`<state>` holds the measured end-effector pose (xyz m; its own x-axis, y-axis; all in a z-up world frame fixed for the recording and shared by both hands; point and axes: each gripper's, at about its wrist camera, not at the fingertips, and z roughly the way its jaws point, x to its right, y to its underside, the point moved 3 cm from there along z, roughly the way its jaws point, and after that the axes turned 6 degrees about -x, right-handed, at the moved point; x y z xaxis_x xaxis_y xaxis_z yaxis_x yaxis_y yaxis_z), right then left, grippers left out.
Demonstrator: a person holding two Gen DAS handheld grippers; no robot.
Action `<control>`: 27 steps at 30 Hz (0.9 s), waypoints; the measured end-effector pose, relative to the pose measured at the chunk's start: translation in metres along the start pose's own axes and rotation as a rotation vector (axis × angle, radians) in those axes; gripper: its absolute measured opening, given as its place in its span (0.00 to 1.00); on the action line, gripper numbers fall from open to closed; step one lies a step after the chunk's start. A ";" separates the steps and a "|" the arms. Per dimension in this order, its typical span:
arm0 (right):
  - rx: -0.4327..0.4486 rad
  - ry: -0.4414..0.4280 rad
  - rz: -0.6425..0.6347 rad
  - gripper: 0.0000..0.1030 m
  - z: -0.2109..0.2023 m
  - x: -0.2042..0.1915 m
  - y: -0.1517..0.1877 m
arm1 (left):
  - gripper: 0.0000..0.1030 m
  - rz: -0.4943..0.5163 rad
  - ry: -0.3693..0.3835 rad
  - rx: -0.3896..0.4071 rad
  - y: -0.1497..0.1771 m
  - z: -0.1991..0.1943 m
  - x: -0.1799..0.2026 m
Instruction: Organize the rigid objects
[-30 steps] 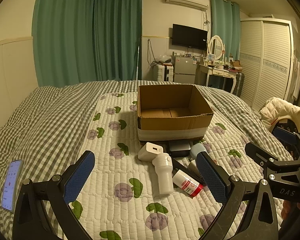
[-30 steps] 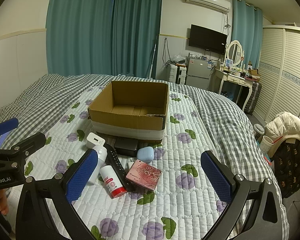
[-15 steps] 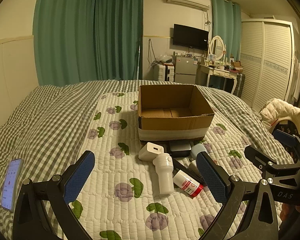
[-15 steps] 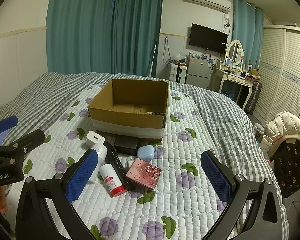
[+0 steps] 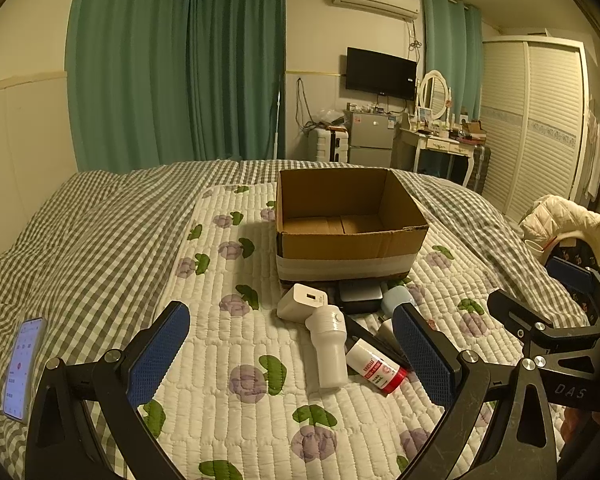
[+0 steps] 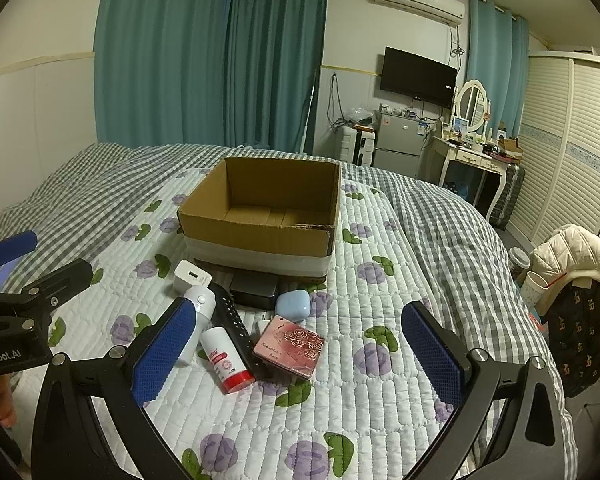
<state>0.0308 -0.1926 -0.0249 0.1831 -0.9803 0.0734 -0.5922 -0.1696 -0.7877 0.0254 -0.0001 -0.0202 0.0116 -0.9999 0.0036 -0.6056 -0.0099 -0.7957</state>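
Plainly, the soft bed (image 6: 440,216) is the largest hazard: its quilted mat (image 5: 236,344) gives under pressure, so a gripper pushing down on an item may tip or roll it. Next, the open cardboard box (image 6: 260,216) sits unanchored on that mat, and a hard drop against its near wall could shove it back. In front of it the things to sort lie packed together: black case (image 6: 256,289), pink tin (image 6: 289,347), white bottle (image 5: 329,354), black remote (image 6: 234,326), red-capped tube (image 6: 225,362), white charger (image 6: 191,277) and blue case (image 6: 293,306), some touching, so closing on one likely drags a neighbour. The round bottle and tube could roll. Both the left gripper (image 5: 292,354) and right gripper (image 6: 296,354) hang above the mat with fingers spread wide, holding nothing.
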 end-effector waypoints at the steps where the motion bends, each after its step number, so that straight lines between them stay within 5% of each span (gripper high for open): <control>1: -0.003 -0.002 0.000 1.00 0.001 0.000 -0.001 | 1.00 0.000 0.000 0.000 0.000 0.000 0.000; 27: -0.013 -0.013 -0.007 1.00 0.001 -0.001 -0.002 | 1.00 -0.015 0.003 -0.008 -0.001 0.000 0.002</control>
<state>0.0321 -0.1908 -0.0243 0.1970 -0.9778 0.0709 -0.6009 -0.1775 -0.7794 0.0263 -0.0025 -0.0191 0.0178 -0.9997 0.0172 -0.6118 -0.0245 -0.7907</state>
